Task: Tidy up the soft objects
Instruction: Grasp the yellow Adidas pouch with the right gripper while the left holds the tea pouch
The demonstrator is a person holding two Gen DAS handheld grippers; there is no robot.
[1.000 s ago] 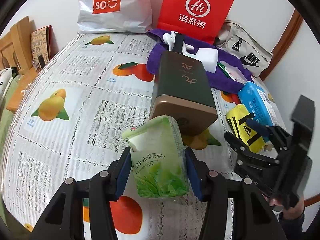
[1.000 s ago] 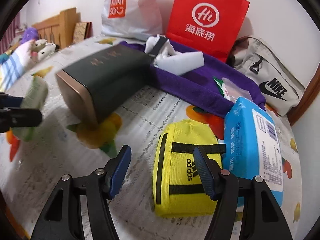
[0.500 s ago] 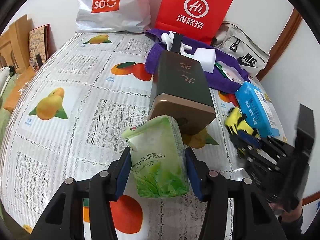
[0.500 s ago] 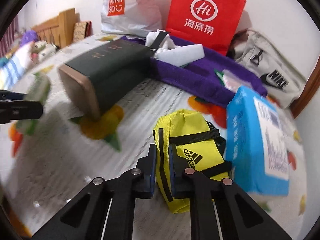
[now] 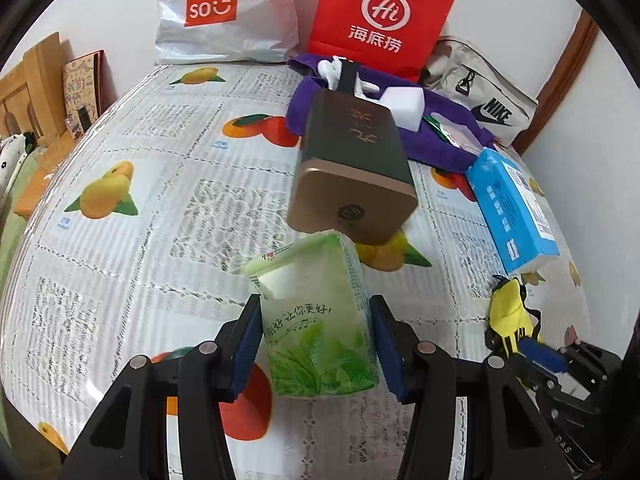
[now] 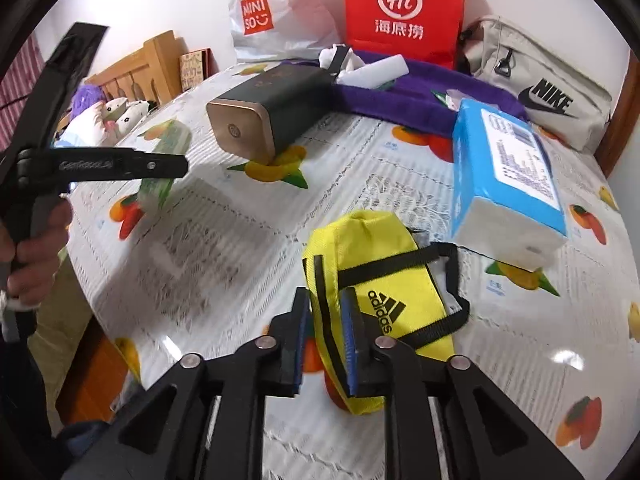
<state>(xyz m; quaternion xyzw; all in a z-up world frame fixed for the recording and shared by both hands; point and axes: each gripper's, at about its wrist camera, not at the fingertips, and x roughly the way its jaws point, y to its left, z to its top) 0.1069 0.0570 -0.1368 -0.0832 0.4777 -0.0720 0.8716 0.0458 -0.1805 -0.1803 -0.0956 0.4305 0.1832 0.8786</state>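
While both tools point steeply down at the desk (image 5: pixel 168 184), the scene reads as follows.

Left arm pose: left hand-held gripper (image 5: pixel 316 344) sits low centre in its own view; in the right wrist view a hand (image 6: pixel 34 248) at the left edge grips its black handle.

Right arm pose: right hand-held gripper (image 6: pixel 325 332) sits bottom centre of its view, angled down over the fruit-print cloth; in the left wrist view it shows at the lower right edge.

Containers: a red paper bag (image 5: pixel 380 16) and a white plastic bag (image 5: pixel 224 12) stand at the top against the wall, contents hidden; a grey Nike bag (image 6: pixel 540 88) lies at the upper right; a dark box with a bronze end (image 5: pixel 352 168) lies on its side mid-frame.

Left grip: jaws part-open, blue pads pressed on both sides of a green tissue pack (image 5: pixel 320 320).

Right grip: narrow gap, jaws opening, the pads around the near left edge of the yellow pouch (image 6: pixel 372 292), which lies on the desk beside a blue tissue pack (image 6: pixel 508 176).
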